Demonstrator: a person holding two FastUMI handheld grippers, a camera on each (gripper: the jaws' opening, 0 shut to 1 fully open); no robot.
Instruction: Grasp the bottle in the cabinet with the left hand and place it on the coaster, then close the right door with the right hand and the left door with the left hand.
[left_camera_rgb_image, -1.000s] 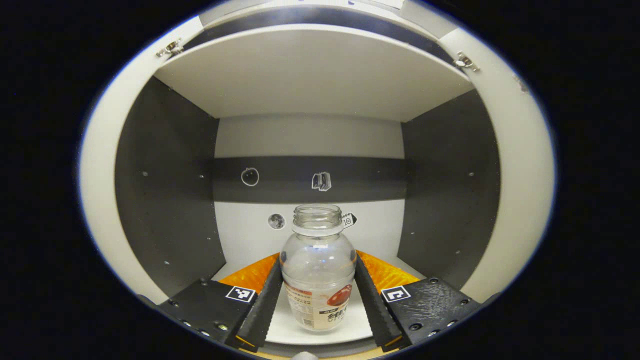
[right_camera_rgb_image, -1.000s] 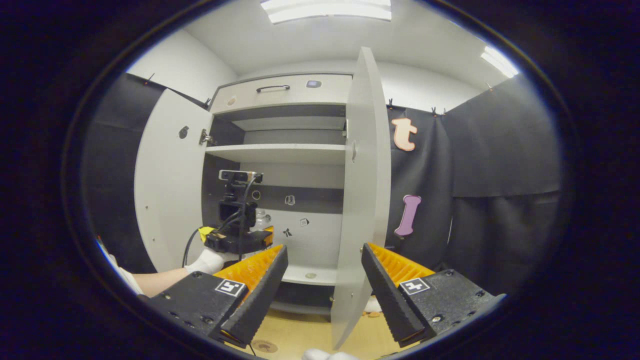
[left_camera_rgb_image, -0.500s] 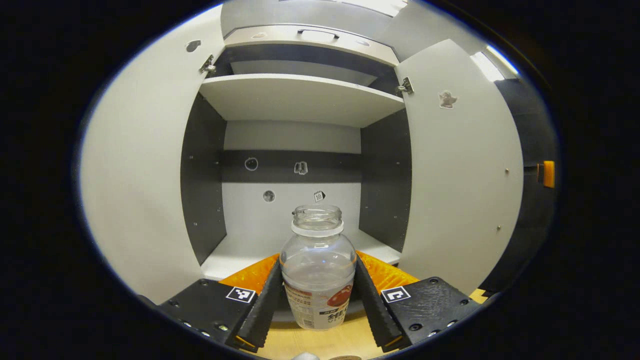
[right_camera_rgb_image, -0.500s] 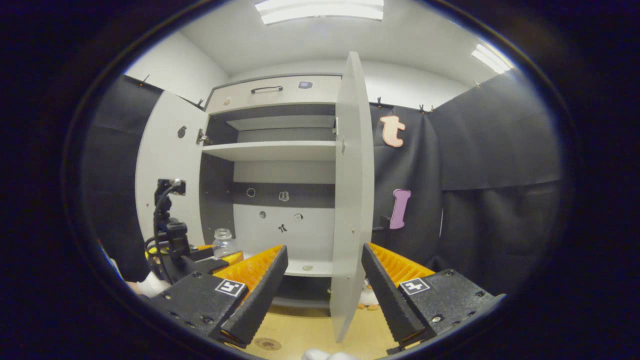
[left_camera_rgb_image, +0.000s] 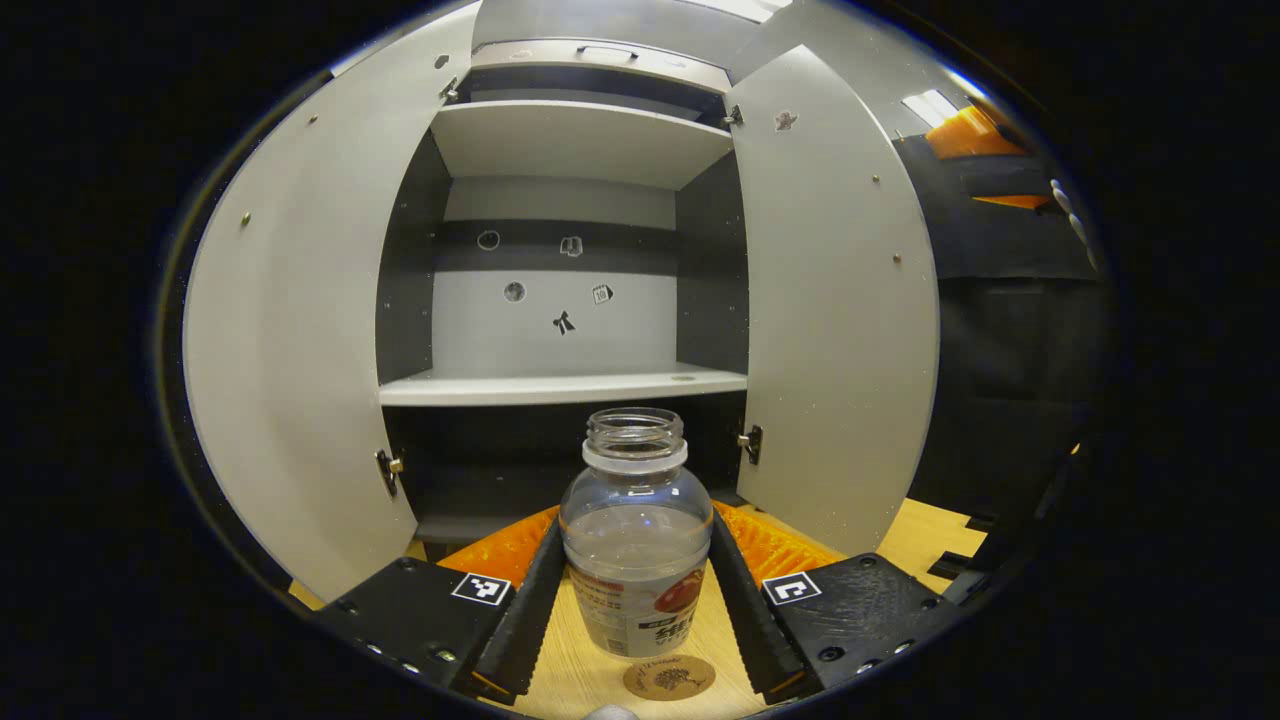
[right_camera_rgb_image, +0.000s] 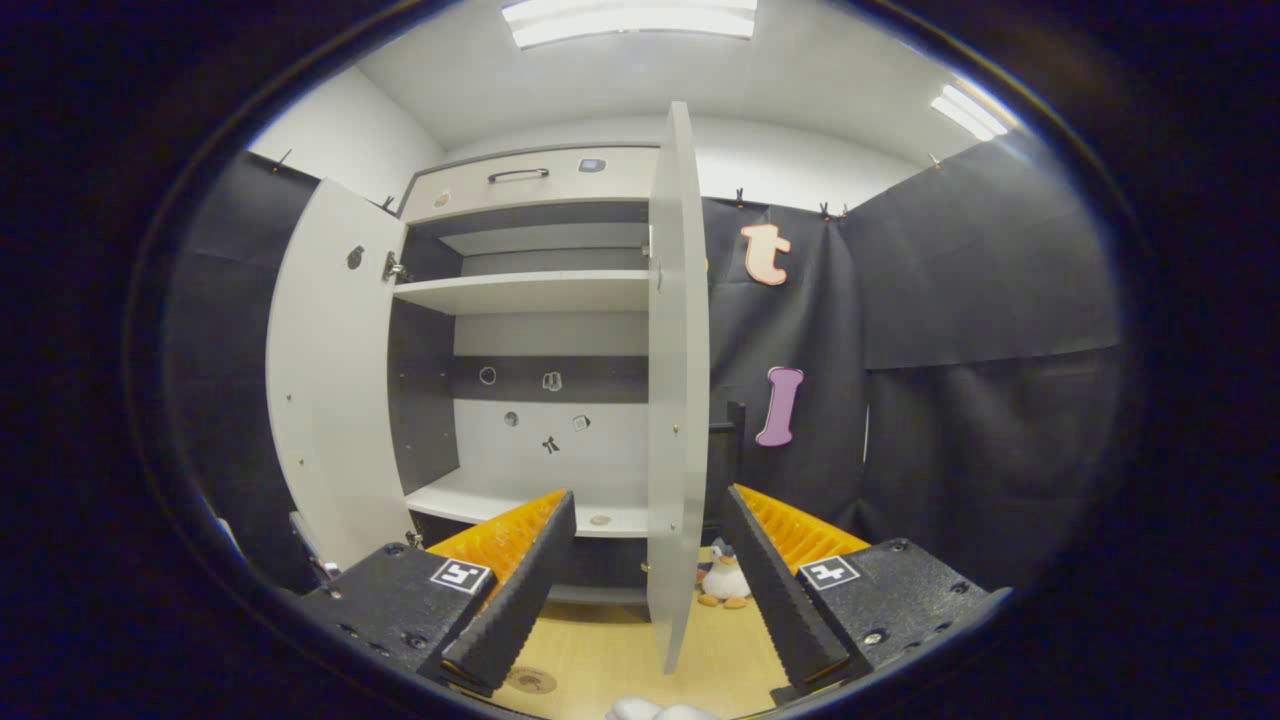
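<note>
bottle in left jaws, above coaster

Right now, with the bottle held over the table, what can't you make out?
- Bottle base and its gap above the coaster, left gripper view: label and left tool hide them.
- Coaster print: too small.
- Penguin toy, right gripper view: partly behind the right door.

The left hand-held gripper is level, its two fingers pressed against something clamped between them. The right hand-held gripper is level too, fingers spread wide, holding nothing.
</note>
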